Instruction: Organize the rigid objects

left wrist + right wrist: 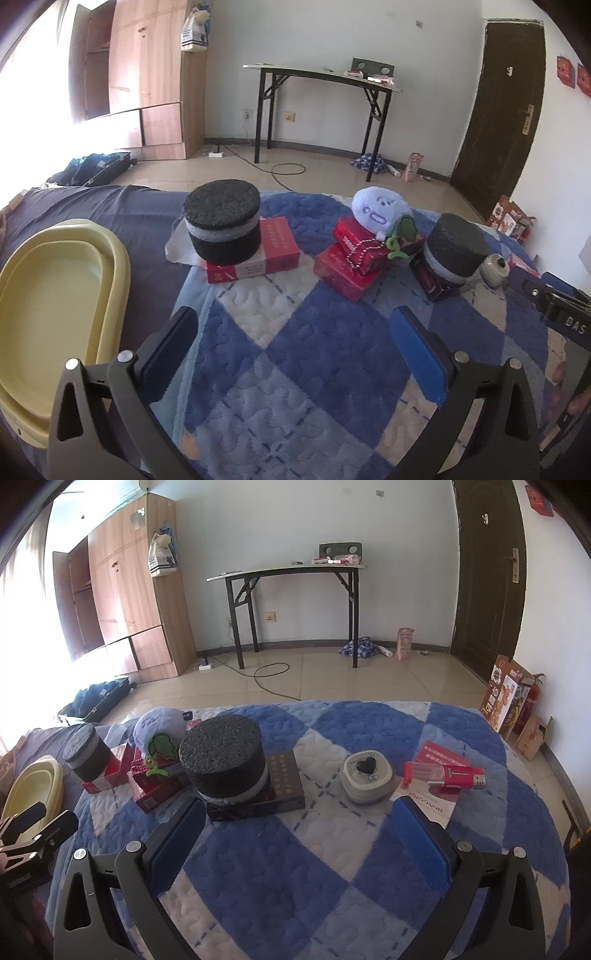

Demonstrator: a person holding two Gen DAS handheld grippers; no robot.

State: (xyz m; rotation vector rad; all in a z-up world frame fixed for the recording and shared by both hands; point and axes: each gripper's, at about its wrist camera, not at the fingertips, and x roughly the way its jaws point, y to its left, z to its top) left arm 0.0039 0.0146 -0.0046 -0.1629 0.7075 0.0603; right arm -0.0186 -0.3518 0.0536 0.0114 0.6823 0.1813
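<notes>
My left gripper point(295, 347) is open and empty above the blue checked blanket point(295, 369). Ahead a black foam cylinder point(222, 230) sits on a red box point(275, 251). A stack of red boxes point(347, 266) carries a pale blue plush point(380, 210). A second foam cylinder point(452, 245) stands on a dark box at right. My right gripper point(301, 834) is open and empty. In front of it are that cylinder point(223, 760) on the dark box point(284, 786), a small grey case with a black heart point(365, 777), and a red lighter point(443, 775).
A yellow plastic tub point(55, 314) sits at the blanket's left edge, also in the right wrist view point(33, 794). Red leaflets point(439, 757) lie under the lighter. Beyond the bed are tiled floor, a folding table point(321, 110), a wardrobe and a dark door point(498, 103).
</notes>
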